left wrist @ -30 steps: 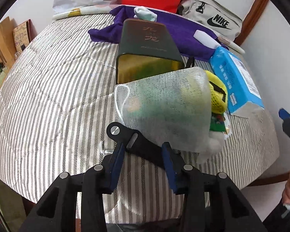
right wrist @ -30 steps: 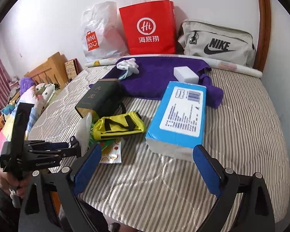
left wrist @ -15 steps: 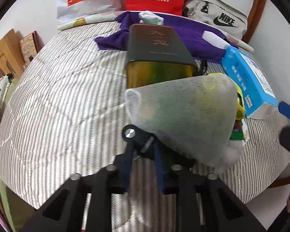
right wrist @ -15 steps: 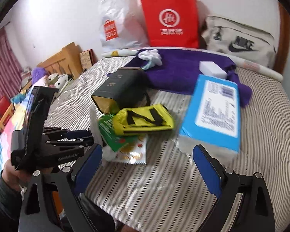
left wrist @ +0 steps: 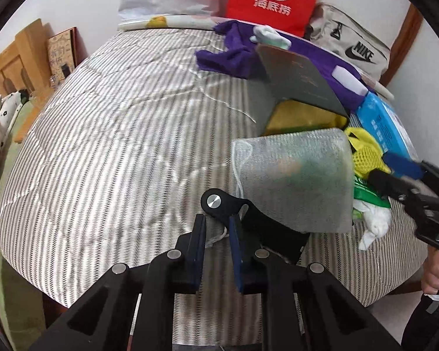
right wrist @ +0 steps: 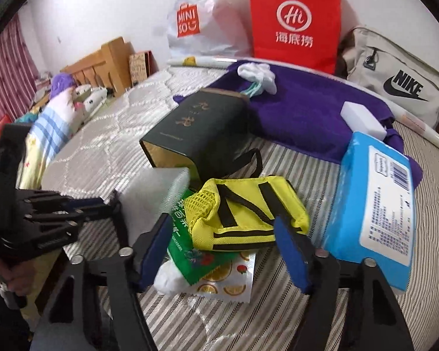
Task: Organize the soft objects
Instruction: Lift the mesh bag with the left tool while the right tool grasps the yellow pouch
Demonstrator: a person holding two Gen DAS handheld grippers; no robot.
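My left gripper (left wrist: pixel 217 222) is shut on the drawstring end of a white mesh bag (left wrist: pixel 295 175), beside a black strap with a silver rivet (left wrist: pixel 215 201). The bag hangs tilted above the striped bed (left wrist: pixel 117 146). In the right wrist view the bag (right wrist: pixel 155 193) sits left of a yellow mesh pouch (right wrist: pixel 243 210) with black straps. My right gripper (right wrist: pixel 222 220) straddles that pouch and a green packet (right wrist: pixel 190 251) under it. Its jaws are closing, and the pads do not press on the pouch.
A dark green box (right wrist: pixel 202 134) lies behind the pouch, and a blue tissue pack (right wrist: pixel 377 204) lies to its right. Further back are a purple cloth (right wrist: pixel 307 111), a white block (right wrist: pixel 363 120), a red bag (right wrist: pixel 292 20) and a Nike bag (right wrist: pixel 395 76). Plush toys (right wrist: pixel 64 102) lie at the left.
My left gripper closed on the mesh bag's end and carried it sideways. My right gripper came down and forward over the yellow pouch, and its jaws narrowed.
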